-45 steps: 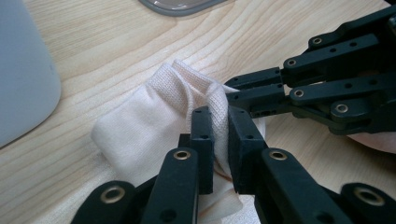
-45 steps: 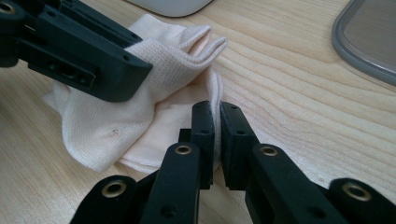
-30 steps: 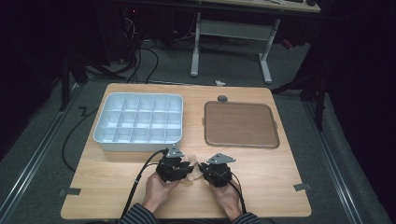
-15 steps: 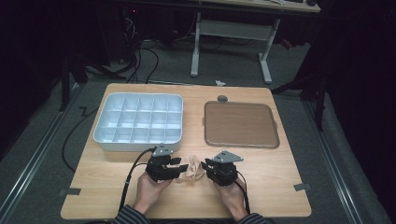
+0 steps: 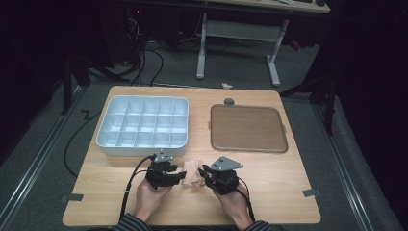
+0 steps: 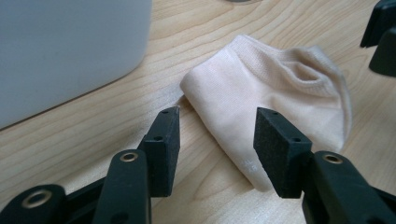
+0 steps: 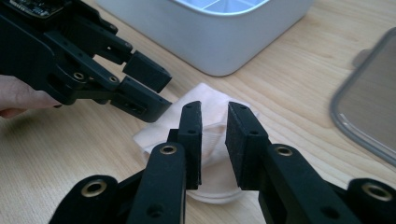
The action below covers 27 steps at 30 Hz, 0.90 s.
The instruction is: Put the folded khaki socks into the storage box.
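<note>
Two claws flank a folded cream sock (image 6: 271,100) on the desk (image 5: 288,183). Left claw (image 6: 217,140), jaws just widened and empty, faces its folded edge; right claw (image 7: 214,140), part-open, empty, hovers above the sock.

On the table (image 5: 288,192), the box (image 5: 143,126) sits at the back left and the tray (image 5: 248,128) at the back right, apart from each other, with a small round thing (image 5: 229,101) just behind the tray's back left corner. The sock (image 5: 192,174) lies flat on the table in front of the box's right front corner, near the front edge. The left gripper (image 5: 179,176) is just left of the sock and the right gripper (image 5: 204,174) just right of it, so the sock lies between them. In the left gripper view the box's wall (image 6: 70,46) stands to the left of the sock (image 6: 261,98).
</note>
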Each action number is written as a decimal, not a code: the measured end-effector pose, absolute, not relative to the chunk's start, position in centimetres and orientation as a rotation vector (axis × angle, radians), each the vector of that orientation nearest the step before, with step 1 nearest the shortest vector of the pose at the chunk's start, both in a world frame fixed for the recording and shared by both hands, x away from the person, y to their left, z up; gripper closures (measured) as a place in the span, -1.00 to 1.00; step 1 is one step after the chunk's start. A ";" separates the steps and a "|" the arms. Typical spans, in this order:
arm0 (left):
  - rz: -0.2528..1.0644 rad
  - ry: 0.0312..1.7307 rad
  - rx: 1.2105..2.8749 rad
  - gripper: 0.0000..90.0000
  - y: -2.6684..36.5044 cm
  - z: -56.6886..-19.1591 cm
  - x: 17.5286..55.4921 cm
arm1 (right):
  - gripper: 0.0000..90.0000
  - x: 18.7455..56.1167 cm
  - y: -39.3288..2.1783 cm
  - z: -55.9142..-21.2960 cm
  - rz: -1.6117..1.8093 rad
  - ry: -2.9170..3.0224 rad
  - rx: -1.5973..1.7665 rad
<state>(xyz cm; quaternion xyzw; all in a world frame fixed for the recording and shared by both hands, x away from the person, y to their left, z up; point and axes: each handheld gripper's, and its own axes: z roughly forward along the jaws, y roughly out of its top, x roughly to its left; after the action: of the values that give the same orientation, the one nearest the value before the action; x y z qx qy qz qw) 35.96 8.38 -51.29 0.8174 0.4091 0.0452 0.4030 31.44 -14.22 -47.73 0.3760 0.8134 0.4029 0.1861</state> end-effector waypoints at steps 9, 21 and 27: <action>0.123 1.041 2.087 0.10 7.8 -52.1 36.0 | 0.59 32.5 -13.9 -49.8 1.058 2.334 1.128; 0.201 1.019 2.129 0.12 7.3 -52.4 35.5 | 0.92 32.7 -15.0 -50.8 1.030 2.313 1.165; 0.234 1.013 2.151 0.13 6.9 -52.4 35.3 | 0.93 32.8 -15.7 -50.4 1.037 2.276 1.181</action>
<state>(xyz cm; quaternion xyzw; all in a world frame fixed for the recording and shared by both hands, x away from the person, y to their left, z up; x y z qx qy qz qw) 35.32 6.90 -52.36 0.8374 0.3945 0.0912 0.3672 32.84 -15.69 -50.36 0.4194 0.8083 0.3684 0.1869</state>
